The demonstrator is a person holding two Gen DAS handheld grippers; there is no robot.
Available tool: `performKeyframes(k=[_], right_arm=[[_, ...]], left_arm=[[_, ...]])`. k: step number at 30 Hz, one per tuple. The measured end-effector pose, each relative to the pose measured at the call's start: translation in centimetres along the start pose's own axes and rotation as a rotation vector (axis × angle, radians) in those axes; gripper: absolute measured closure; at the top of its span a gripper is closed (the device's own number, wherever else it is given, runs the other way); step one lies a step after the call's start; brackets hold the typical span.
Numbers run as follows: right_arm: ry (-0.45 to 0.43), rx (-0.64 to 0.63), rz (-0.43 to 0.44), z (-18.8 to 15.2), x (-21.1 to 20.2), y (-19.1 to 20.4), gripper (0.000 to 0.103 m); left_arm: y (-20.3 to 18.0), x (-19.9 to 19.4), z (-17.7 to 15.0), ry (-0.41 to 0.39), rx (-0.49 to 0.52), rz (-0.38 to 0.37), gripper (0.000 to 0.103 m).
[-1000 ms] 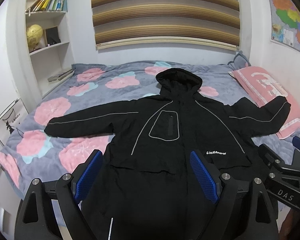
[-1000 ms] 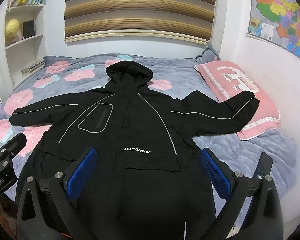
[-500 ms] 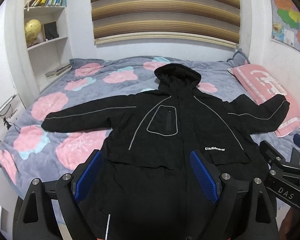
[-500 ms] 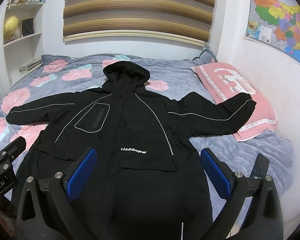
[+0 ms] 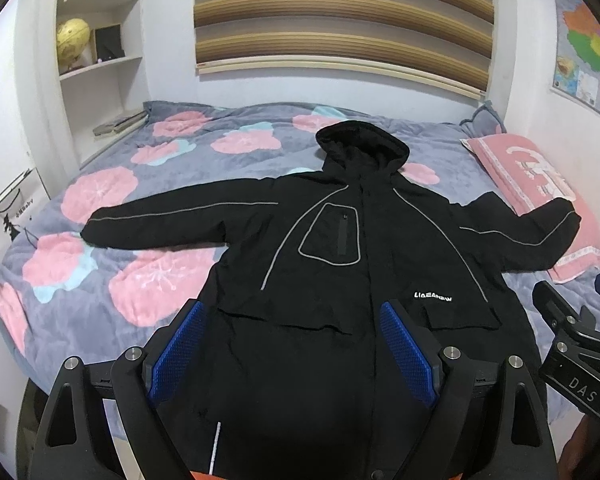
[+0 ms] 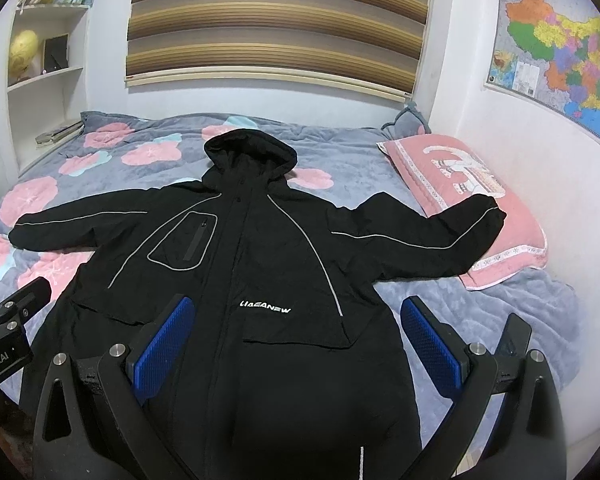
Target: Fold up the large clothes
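Note:
A black hooded jacket [image 5: 340,248] with grey piping lies flat, front up, on the bed, sleeves spread wide; it also shows in the right wrist view [image 6: 252,248]. Its right-hand cuff [image 6: 484,216] rests on a pink pillow. My left gripper [image 5: 296,344] is open and empty, held above the jacket's lower left part. My right gripper [image 6: 296,340] is open and empty, above the lower right part near the white logo [image 6: 265,305]. Each gripper shows at the edge of the other's view.
The bed has a grey quilt with pink flowers [image 5: 100,272]. A pink pillow [image 6: 460,184] lies at the right by the wall. White shelves with a globe [image 5: 73,36] stand at the left. A striped blind [image 5: 340,12] hangs behind, a map [image 6: 560,48] on the right wall.
Both grippers have drawn slightly back and up from the jacket, so more of the bed shows. The jacket has not moved and both grippers stay open.

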State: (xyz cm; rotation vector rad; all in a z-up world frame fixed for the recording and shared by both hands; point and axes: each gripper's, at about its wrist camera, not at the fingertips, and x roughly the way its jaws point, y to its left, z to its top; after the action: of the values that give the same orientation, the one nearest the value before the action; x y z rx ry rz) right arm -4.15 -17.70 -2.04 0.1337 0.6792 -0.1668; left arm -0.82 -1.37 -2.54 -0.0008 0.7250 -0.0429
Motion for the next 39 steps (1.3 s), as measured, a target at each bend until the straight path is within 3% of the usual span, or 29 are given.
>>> performKeyframes(k=[39], right_arm=[[0.048, -0.024, -0.020, 0.4, 3.3, 1.7, 0.000]], left_arm=[[0.3, 4.5, -0.3, 0.099, -0.011, -0.019, 0.014]])
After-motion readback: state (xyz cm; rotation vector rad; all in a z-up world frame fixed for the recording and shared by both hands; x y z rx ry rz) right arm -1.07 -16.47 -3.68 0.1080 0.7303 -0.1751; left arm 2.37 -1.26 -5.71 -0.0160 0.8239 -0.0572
